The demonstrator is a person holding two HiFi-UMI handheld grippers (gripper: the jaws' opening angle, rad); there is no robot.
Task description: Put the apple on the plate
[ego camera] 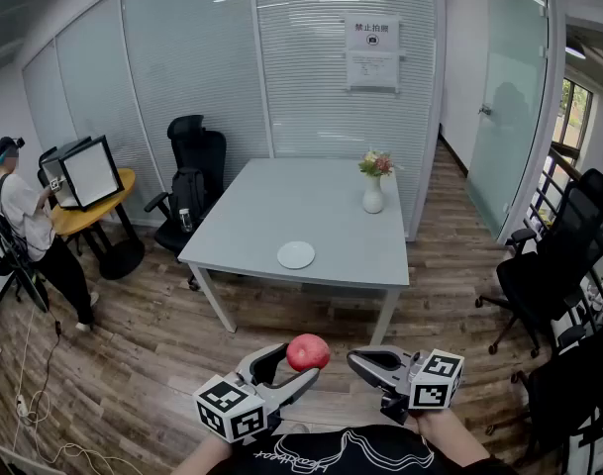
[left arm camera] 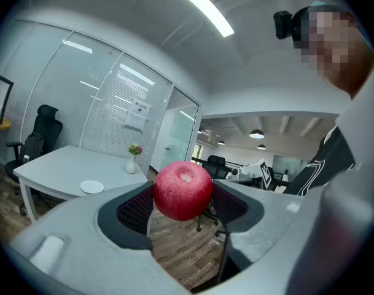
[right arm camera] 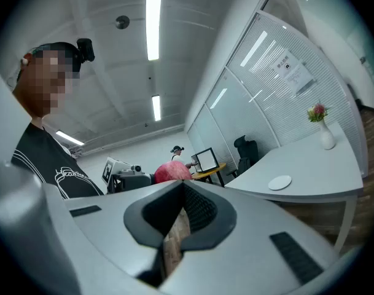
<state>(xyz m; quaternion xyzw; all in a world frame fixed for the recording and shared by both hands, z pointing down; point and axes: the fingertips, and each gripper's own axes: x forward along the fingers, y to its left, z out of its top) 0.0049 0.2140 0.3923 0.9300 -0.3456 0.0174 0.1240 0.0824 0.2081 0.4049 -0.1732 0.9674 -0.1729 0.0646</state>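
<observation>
One round glossy apple [left arm camera: 182,189], flat white plate [ego camera: 296,254]

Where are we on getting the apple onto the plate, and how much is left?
Done: the apple is picked up, clamped between the left gripper's jaws. In hand: it is held above the wood floor, well short of the grey table. Left: reach the table, set the apple on the white plate, which sits bare near the front edge, and release. The right gripper is shut, empty.
</observation>
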